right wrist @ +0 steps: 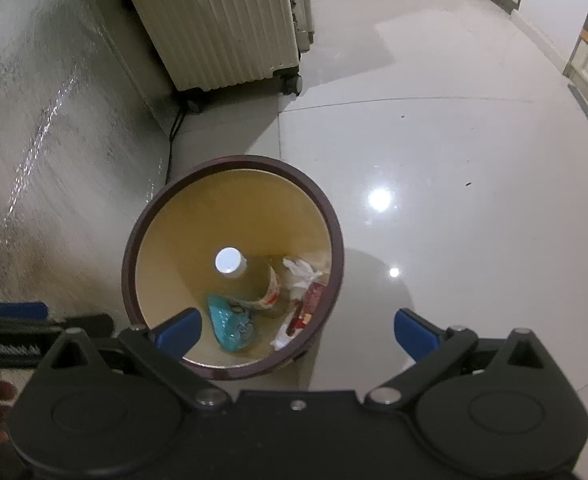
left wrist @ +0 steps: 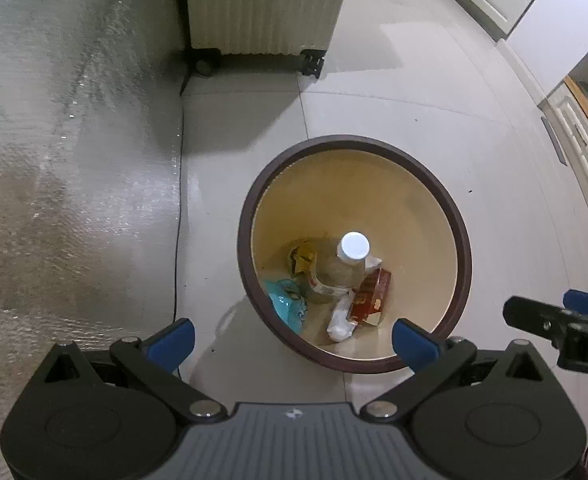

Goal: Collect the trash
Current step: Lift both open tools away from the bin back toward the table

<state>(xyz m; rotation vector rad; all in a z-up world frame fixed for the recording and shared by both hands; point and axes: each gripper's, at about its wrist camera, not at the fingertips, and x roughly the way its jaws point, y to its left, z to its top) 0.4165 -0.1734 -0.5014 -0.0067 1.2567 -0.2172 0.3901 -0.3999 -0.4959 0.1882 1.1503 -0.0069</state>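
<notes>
Two claws hang over the trash bin (left wrist: 354,254), and both are wide apart with nothing in them. Your left claw (left wrist: 294,338) sits at the bottom of its view, with the bin just above it. Your right claw (right wrist: 298,332) sits at the bottom of its view too, with the bin at its lower left.

The job looks close to done. The trash is down inside the bin, and you can see no more trash on the floor (right wrist: 434,152) in these views. There may be more out of sight, so look around.

Inside the bin stands a bottle (left wrist: 344,270) with a white cap (left wrist: 353,246). Next to it lie a red box (left wrist: 370,294), a blue wrapper (left wrist: 287,308), some white crumpled paper (left wrist: 340,322) and a yellowish scrap (left wrist: 304,260). They all rest at the bottom, close together.
</notes>
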